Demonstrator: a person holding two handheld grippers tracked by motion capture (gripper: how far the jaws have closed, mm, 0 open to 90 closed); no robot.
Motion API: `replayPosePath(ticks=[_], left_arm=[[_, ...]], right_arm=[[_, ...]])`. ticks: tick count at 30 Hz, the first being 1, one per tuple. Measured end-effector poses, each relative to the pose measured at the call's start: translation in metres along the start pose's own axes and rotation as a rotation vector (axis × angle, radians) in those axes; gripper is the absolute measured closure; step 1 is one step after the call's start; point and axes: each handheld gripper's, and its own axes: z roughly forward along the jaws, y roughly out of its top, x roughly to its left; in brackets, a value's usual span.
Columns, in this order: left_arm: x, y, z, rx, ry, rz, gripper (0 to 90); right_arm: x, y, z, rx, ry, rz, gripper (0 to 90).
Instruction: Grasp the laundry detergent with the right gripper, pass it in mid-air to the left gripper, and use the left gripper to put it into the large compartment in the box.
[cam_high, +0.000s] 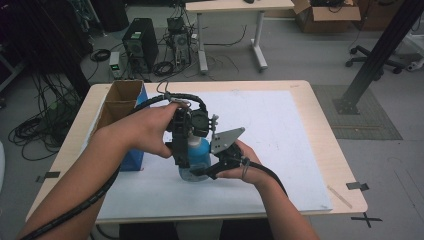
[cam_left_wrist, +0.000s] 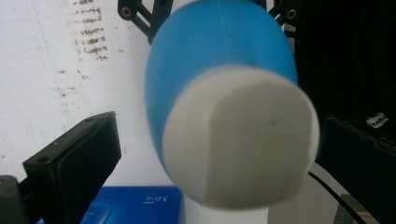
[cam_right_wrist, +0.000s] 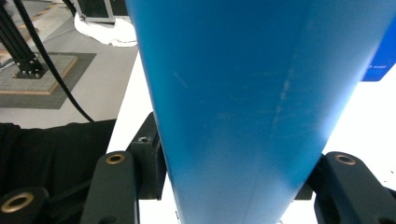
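Note:
A blue bottle (cam_high: 198, 159) with a white pump head (cam_left_wrist: 243, 140) stands on the white mat (cam_high: 280, 130) near the table's middle. My right gripper (cam_high: 205, 172) comes in low from the right and is shut on the bottle's blue body (cam_right_wrist: 243, 93), one jaw on each side. My left gripper (cam_high: 184, 145) points down over the top of the bottle. In the left gripper view the pump head sits between its jaws, and the left pad (cam_left_wrist: 74, 158) stands apart from it. The right gripper's black links (cam_left_wrist: 140, 14) show beyond the bottle.
An open cardboard box with a blue side (cam_high: 122, 110) stands at the table's left, close to my left hand (cam_high: 150, 130). Its blue side shows under the bottle (cam_left_wrist: 135, 205). Cables trail from both grippers. The mat to the right is bare.

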Motion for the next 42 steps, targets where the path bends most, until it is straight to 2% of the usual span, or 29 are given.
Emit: replayPosePath(ticks=[19, 42], left_arm=[[-0.0018, 0.0033, 0.0081, 0.004, 0.006, 0.009, 0.6], [-0.0046, 0.0029, 0.0047, 0.002, 0.041, 0.013, 13.7]], right_arm=[[0.0001, 0.0040, 0.0057, 0.005, -0.007, -0.002, 44.9], [0.0004, 0.0074, 0.0064, 0.001, -0.011, -0.001, 45.0]])
